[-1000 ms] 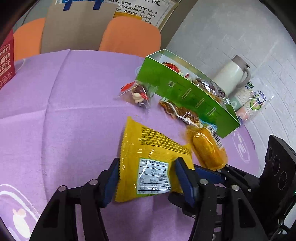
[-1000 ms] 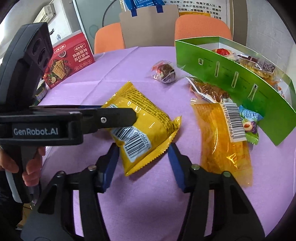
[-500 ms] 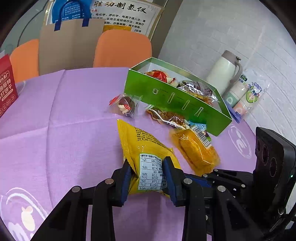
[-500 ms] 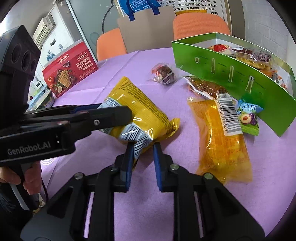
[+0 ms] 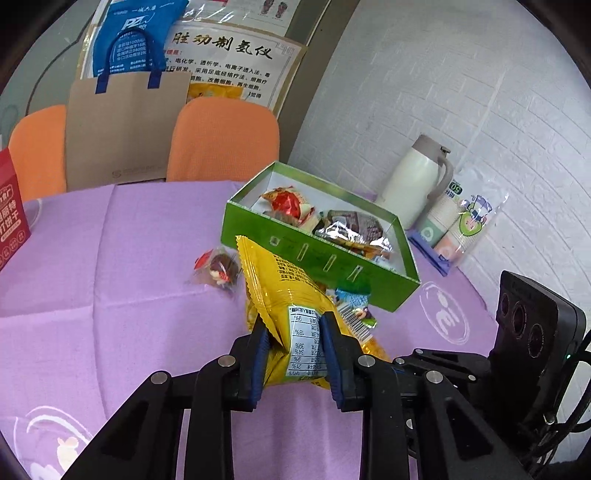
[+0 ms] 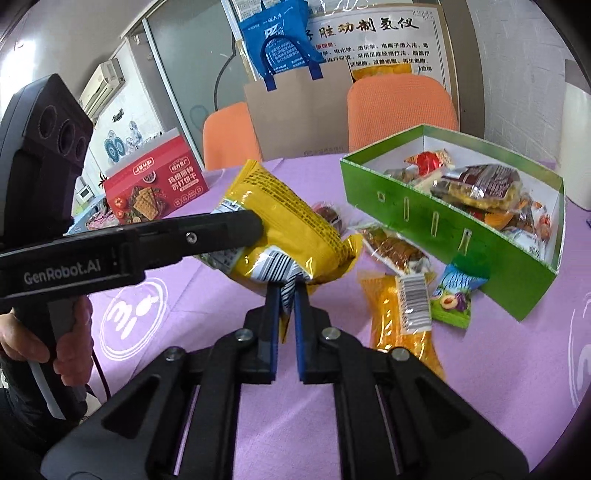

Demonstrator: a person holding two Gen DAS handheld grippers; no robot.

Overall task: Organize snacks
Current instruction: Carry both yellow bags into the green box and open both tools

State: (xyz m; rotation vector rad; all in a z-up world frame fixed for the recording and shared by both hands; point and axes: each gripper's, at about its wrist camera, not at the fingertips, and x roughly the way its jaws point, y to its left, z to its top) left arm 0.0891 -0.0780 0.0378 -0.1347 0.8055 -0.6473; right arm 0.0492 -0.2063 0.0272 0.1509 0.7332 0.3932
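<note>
Snack bag (image 5: 286,295), yellow: L gripper (image 5: 293,345) and R gripper (image 6: 284,295) both clamp its near end, lifted off the purple cloth (image 5: 110,277) just in front of green box (image 5: 325,260), prob. for steadying w/ two grips before boxing.

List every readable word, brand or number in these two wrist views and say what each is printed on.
"GenRobot.AI": side of the black left gripper.
"玛格丽特 苏打饼干": red cracker box.
"胜动制氢仪": white wall poster.
"50": plastic-wrapped sleeve of paper cups.
"18%", "39%", "21%": nutrition panel of the yellow snack bag.
Blue tote bag, orange packet's barcode digits, poster's small print: too small or blurred.
</note>
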